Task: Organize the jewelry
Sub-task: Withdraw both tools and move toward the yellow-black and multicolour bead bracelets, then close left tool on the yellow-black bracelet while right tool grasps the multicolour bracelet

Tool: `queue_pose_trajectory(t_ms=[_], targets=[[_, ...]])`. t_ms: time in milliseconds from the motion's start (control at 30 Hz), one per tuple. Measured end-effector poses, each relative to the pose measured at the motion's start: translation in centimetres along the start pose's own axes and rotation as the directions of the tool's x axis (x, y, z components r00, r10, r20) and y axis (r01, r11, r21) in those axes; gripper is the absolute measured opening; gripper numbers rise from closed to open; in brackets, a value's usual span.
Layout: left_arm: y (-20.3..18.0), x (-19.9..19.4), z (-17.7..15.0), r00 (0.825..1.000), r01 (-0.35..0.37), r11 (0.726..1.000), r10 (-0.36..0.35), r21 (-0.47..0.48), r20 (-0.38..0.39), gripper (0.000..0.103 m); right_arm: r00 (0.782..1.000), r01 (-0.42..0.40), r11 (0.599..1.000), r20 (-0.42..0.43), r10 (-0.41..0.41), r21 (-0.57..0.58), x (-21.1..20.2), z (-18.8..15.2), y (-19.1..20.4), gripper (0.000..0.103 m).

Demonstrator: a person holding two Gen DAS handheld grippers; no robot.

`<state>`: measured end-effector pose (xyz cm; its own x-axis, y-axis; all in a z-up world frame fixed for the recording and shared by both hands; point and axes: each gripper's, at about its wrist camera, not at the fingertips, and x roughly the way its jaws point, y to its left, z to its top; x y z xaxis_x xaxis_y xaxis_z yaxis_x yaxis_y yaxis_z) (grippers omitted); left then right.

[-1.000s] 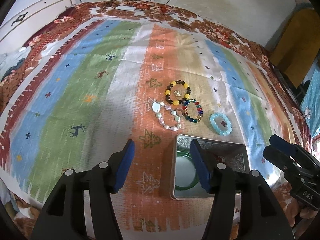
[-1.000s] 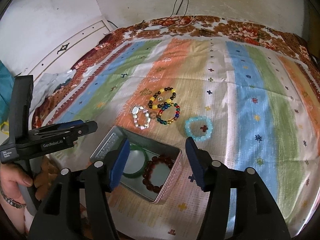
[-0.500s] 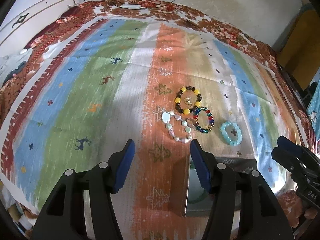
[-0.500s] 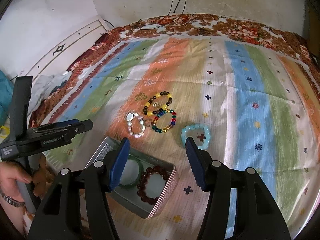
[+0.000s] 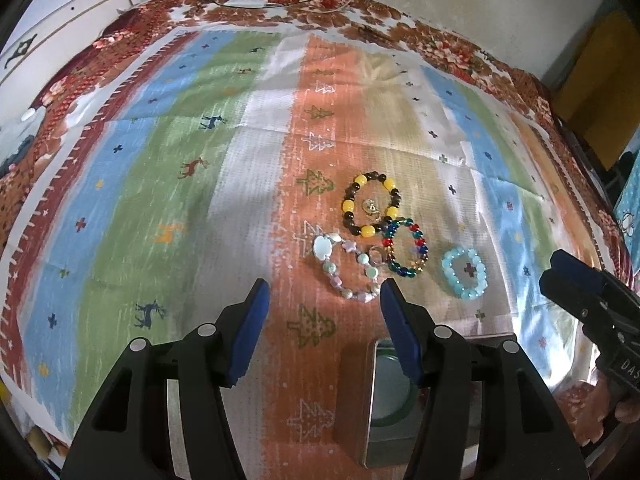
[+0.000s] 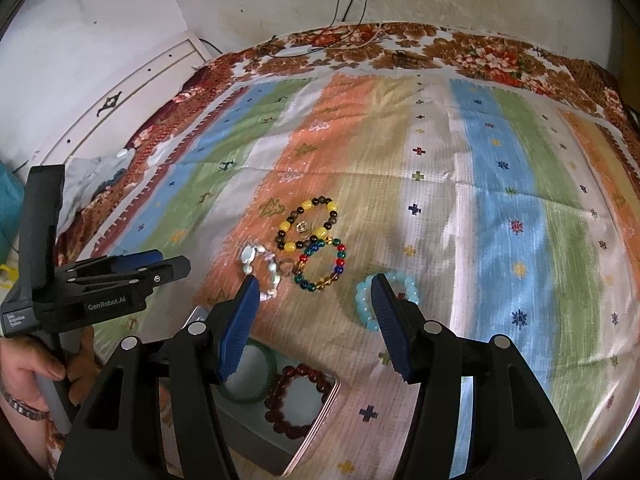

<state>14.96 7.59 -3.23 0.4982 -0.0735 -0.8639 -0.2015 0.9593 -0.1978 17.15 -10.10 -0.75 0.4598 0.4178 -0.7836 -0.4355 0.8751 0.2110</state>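
1. The left gripper [image 5: 322, 308] hangs over the striped bedspread [image 5: 160, 200] with its jaws parted about halfway and nothing between them
2. The right gripper [image 6: 312, 308] is parted about as far, also empty, its right finger overlapping the pale blue bracelet [image 6: 366, 304]
3. The metal tin [image 6: 320, 420] sits near the bed's front edge, holding a green bangle [image 6: 264, 384] and a dark red bead bracelet [image 6: 296, 400]
4. Four bracelets lie just beyond the tin: yellow-and-dark [image 5: 370, 204], multicolour [image 5: 406, 248] and white shell [image 5: 348, 268] touching or overlapping, the pale blue one slightly apart
5. Wide bare cloth stretches left, right and behind the cluster up to the floral border [image 5: 360, 12] near the wall
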Motion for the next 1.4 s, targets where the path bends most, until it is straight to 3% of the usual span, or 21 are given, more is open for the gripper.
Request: queue_pose_trajectory(t_ms=[700, 1400], targets=[[-0.3, 3.3, 3.3, 0.998, -0.044, 0.998, 0.045, 0.041, -0.038, 0.058, 0.996, 0.04, 0.999, -0.077, -0.04, -0.001, 3.8, 2.0, -1.6, 0.058], [-0.9, 8.6, 6.6, 0.994, -0.022, 0.998, 0.029, 0.062, -0.107, 0.058, 0.984, 0.045, 0.999, -0.17, -0.05, -0.03, 8.2, 3.2, -2.2, 0.058]])
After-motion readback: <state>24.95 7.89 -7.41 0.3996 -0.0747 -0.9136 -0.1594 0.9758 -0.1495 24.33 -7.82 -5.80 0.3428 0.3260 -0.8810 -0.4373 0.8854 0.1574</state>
